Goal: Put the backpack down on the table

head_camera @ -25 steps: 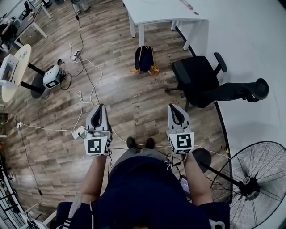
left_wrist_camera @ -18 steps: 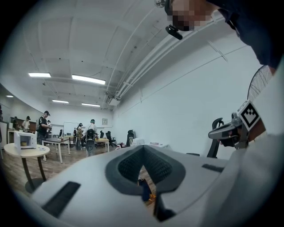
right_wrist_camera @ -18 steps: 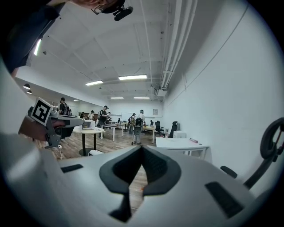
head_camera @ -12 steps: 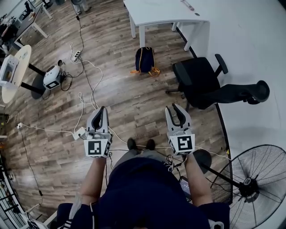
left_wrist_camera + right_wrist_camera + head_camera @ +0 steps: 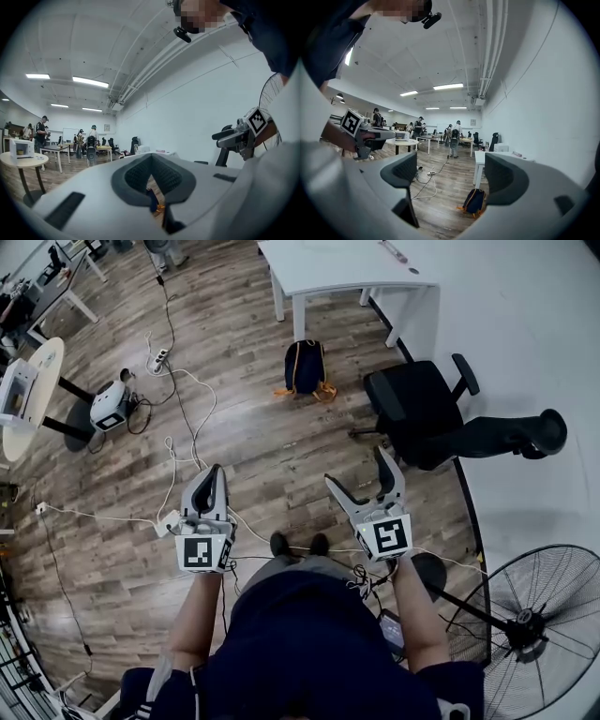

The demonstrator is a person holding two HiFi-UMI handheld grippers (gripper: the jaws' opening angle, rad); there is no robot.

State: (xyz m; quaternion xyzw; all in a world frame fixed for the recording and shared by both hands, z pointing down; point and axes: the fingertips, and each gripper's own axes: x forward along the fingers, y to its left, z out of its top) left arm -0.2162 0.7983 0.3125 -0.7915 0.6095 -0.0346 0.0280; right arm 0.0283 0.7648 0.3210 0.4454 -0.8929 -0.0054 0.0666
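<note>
The backpack [image 5: 304, 367] stood on the wooden floor [image 5: 262, 446], just beside the legs of the white table [image 5: 347, 263] and not on it. It was dark blue with orange straps. A black chair [image 5: 412, 409] stood near it, on its right side in the head view.

Both grippers were held in front of the person, well apart from the backpack and from each other. The left gripper [image 5: 215, 471] had its jaws together at the tips, with nothing between them. Through the small gap behind the tips, its view showed only a thin part of the backpack, far away. The right gripper [image 5: 358, 468] had just been opening its jaws. They stood wide apart and were empty. Between them, its view showed the backpack on the floor beside a table leg.

White cables [image 5: 183, 395] lay across the floor on the left side. A fan [image 5: 525, 615] stood at the lower right of the head view. Some people stood at desks far back in the room.
</note>
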